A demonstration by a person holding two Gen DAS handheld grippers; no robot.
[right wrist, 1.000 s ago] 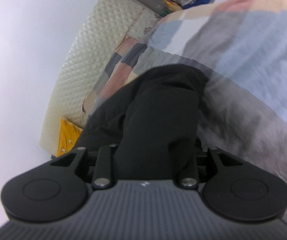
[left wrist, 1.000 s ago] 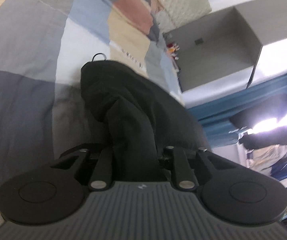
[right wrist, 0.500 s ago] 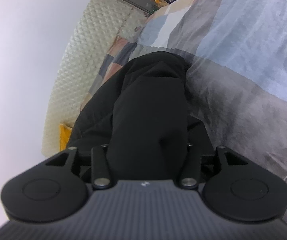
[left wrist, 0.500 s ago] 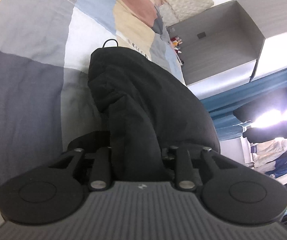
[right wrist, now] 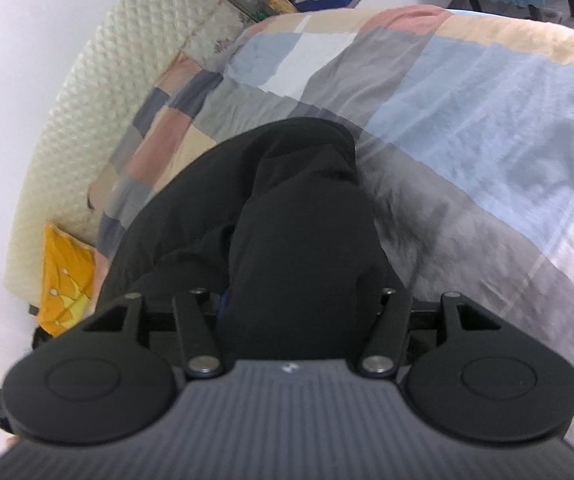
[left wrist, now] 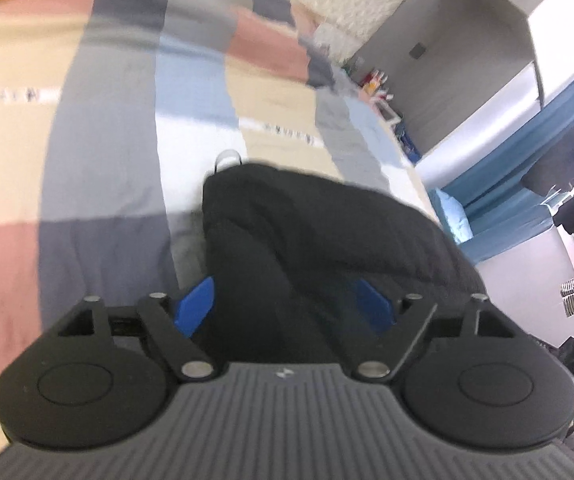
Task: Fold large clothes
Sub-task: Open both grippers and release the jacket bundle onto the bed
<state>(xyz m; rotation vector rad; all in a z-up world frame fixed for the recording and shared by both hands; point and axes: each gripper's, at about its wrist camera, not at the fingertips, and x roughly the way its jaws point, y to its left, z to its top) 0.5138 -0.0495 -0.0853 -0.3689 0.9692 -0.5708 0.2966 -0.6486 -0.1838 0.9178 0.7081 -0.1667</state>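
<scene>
garment [right wrist: 303, 216]: matt black cloth; quilt [right wrist: 467, 128]: soft patchwork cloth; headboard [right wrist: 119, 60]: quilted padding

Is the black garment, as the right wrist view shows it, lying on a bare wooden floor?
No, the black garment lies on a patchwork bedspread of coloured squares.

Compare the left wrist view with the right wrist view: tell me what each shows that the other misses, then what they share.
Only the left wrist view shows the left gripper, jaws spread with blue fingers either side of the black garment, plus a grey cabinet and blue curtain. Only the right wrist view shows the right gripper, its jaws buried in the garment, plus the quilted headboard and a yellow pillow. Both show the black garment bunched on the patchwork quilt.
</scene>
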